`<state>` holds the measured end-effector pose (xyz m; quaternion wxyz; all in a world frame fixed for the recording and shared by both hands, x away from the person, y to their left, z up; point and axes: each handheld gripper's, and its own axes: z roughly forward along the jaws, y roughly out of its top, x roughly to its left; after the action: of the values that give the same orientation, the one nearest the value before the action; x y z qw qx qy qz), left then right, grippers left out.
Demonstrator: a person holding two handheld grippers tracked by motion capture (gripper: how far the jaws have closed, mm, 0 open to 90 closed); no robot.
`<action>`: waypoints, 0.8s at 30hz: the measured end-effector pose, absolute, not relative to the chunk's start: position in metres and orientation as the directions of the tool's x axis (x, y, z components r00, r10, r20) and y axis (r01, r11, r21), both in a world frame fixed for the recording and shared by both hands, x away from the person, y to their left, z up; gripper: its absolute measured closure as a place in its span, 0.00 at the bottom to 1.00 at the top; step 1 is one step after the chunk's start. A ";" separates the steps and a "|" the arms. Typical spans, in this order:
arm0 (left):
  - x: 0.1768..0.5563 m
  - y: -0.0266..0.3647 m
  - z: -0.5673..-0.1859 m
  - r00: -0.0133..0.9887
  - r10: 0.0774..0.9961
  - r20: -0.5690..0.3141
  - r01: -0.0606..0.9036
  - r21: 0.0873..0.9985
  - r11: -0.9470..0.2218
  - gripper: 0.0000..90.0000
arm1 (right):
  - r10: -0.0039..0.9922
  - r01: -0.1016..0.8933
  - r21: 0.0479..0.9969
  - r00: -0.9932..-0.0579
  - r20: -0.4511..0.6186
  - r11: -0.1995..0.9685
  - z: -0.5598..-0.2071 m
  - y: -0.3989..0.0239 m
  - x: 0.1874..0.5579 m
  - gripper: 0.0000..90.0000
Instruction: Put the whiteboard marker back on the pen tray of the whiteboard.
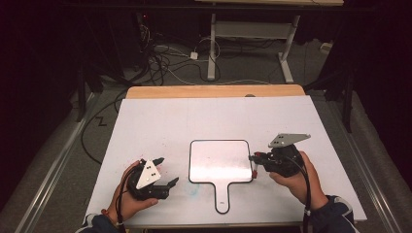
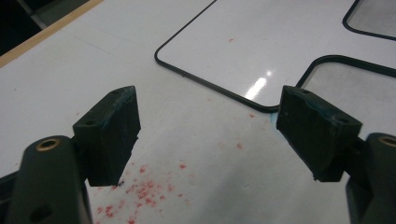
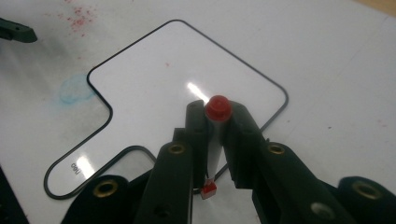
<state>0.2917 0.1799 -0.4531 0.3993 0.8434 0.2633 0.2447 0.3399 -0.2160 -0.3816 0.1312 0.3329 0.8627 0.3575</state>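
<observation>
**Marker gripped at the board's right edge**

On the white table [image 1: 145,126], near the front-left corner, the left gripper [image 1: 165,172] sits in the person's left hand [image 1: 127,199], and its jaws stand wide with nothing between them. From the left gripper view, the two dark pads [image 2: 109,133] frame bare tabletop, speckled with red crumbs [image 2: 142,193] just under the near jaw (quite a scatter of them). Ahead of those pads lies the rounded corner of the board [image 2: 224,51].

Across to the middle now: the small whiteboard [image 1: 218,160] lies flat, black-rimmed, its handle [image 1: 222,196] pointing toward the person. A faint blue smudge [image 3: 74,91] marks the table just beside the handle's neck, seen in the right gripper view.

Over on the right, the right gripper [image 1: 254,160] is held in the right hand [image 1: 296,179], its nose pointing left at the board's right edge. Its jaws are drawn in tight on a marker [image 3: 215,135] — a white barrel, upright between the pads, with a red cap [image 3: 218,108] poking out beyond the fingertips. In the high view the marker [image 1: 254,165] shows as a short stick right at the board's rim; whether its lower tip touches the board I cannot tell. The grey plate [image 1: 287,139] rides above that gripper, tilted.
</observation>
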 end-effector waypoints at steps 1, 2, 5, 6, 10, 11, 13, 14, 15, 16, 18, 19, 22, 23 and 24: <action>0.292 0.180 -0.453 0.741 0.640 0.203 0.249 0.802 -0.543 0.23 | 0.668 0.487 0.697 -0.744 0.015 0.527 -0.383 -0.215 0.341 0.90; 0.292 0.180 -0.453 0.741 0.640 0.205 0.248 0.801 -0.545 0.23 | 0.668 0.486 0.701 -0.744 0.020 0.522 -0.384 -0.216 0.342 0.90; 0.292 0.179 -0.453 0.743 0.637 0.207 0.247 0.800 -0.548 0.23 | 0.670 0.491 0.700 -0.742 0.024 0.519 -0.384 -0.217 0.345 0.90; 0.292 0.179 -0.454 0.743 0.636 0.207 0.247 0.799 -0.549 0.23 | 0.674 0.491 0.705 -0.738 0.025 0.512 -0.384 -0.217 0.346 0.90; 0.292 0.178 -0.454 0.746 0.632 0.209 0.247 0.795 -0.554 0.23 | 0.701 0.489 0.735 -0.713 0.027 0.470 -0.391 -0.216 0.354 0.88; 0.292 0.177 -0.454 0.746 0.632 0.208 0.247 0.796 -0.553 0.23 | 0.712 0.494 0.742 -0.702 0.033 0.453 -0.394 -0.216 0.357 0.87; 0.293 0.177 -0.455 0.747 0.632 0.206 0.248 0.796 -0.553 0.23 | 0.720 0.487 0.762 -0.693 0.040 0.427 -0.399 -0.215 0.362 0.89; 0.293 0.177 -0.455 0.748 0.631 0.206 0.249 0.794 -0.554 0.23 | 0.740 0.498 0.760 -0.672 0.035 0.417 -0.403 -0.214 0.365 0.89; 0.294 0.176 -0.455 0.751 0.630 0.196 0.258 0.792 -0.554 0.23 | 0.748 0.504 0.763 -0.663 0.041 0.405 -0.407 -0.214 0.368 0.89; 0.294 0.176 -0.456 0.750 0.630 0.203 0.252 0.793 -0.555 0.23 | 0.747 0.505 0.774 -0.662 0.064 0.382 -0.411 -0.214 0.372 0.89; 0.294 0.175 -0.456 0.753 0.628 0.195 0.259 0.790 -0.556 0.23 | 0.763 0.536 0.778 -0.636 0.115 0.328 -0.417 -0.215 0.378 0.89; 0.294 0.175 -0.456 0.754 0.625 0.203 0.252 0.790 -0.560 0.23 | 0.768 0.541 0.780 -0.628 0.125 0.315 -0.420 -0.215 0.381 0.89; 0.294 0.174 -0.457 0.756 0.625 0.193 0.261 0.787 -0.559 0.23 | 0.785 0.556 0.782 -0.603 0.146 0.282 -0.427 -0.215 0.388 0.90; 0.295 0.174 -0.457 0.757 0.625 0.192 0.262 0.787 -0.559 0.23 | 0.791 0.562 0.782 -0.593 0.152 0.271 -0.429 -0.215 0.390 0.90; 0.295 0.174 -0.458 0.758 0.624 0.191 0.263 0.785 -0.560 0.23 | 0.794 0.565 0.782 -0.587 0.156 0.264 -0.431 -0.215 0.392 0.90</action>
<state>0.2947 0.1738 -0.4577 0.3901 0.8524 0.2602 0.2314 0.3917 -0.2146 -0.4314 0.1352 0.4336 0.7834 0.4243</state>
